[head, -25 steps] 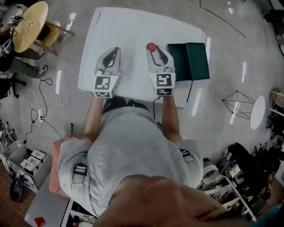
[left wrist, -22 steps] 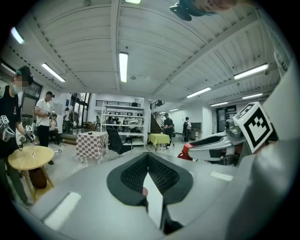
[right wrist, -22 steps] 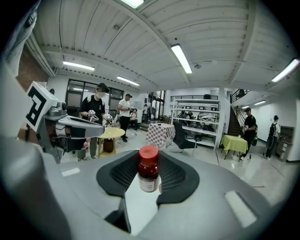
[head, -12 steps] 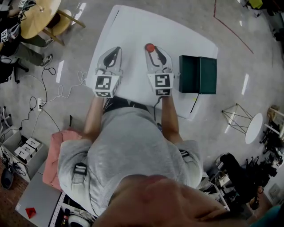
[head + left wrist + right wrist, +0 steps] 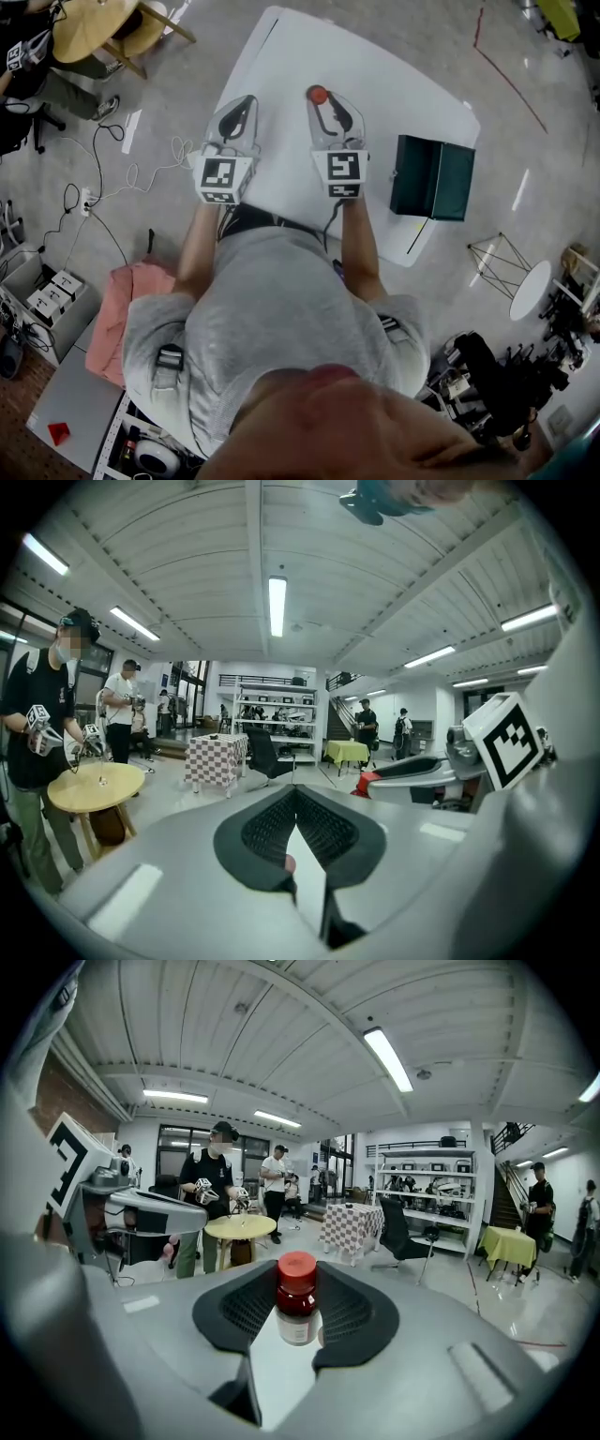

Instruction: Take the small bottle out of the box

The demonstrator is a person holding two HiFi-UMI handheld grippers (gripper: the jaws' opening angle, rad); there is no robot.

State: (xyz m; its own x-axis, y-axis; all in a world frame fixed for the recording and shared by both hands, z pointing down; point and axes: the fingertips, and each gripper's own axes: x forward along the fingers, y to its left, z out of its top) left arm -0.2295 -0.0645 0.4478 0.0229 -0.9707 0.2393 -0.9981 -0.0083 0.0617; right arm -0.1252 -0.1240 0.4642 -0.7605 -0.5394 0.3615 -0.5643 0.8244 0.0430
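A person in a grey T-shirt (image 5: 281, 319) stands at the near edge of a white table (image 5: 394, 94), seen from above, with both forearms stretched out over it. Each hand holds a gripper topped by a cube with square markers.

The left gripper (image 5: 240, 103) hangs over the table's left part. Its jaws meet at the tips and nothing is between them.

The right gripper (image 5: 325, 101) is just beside it, over the middle of the table. Its jaws are partly closed and clamp a small bottle (image 5: 297, 1302) upright between the pads. The bottle has a red cap, a dark body and a pale label.

The dark green box (image 5: 433, 178) lies open at the table's right edge, well apart from the bottle.

Beyond the table, a round wooden table (image 5: 240, 1229) stands on the grey floor, with people beside it, then a checked table (image 5: 352, 1222) and shelves.
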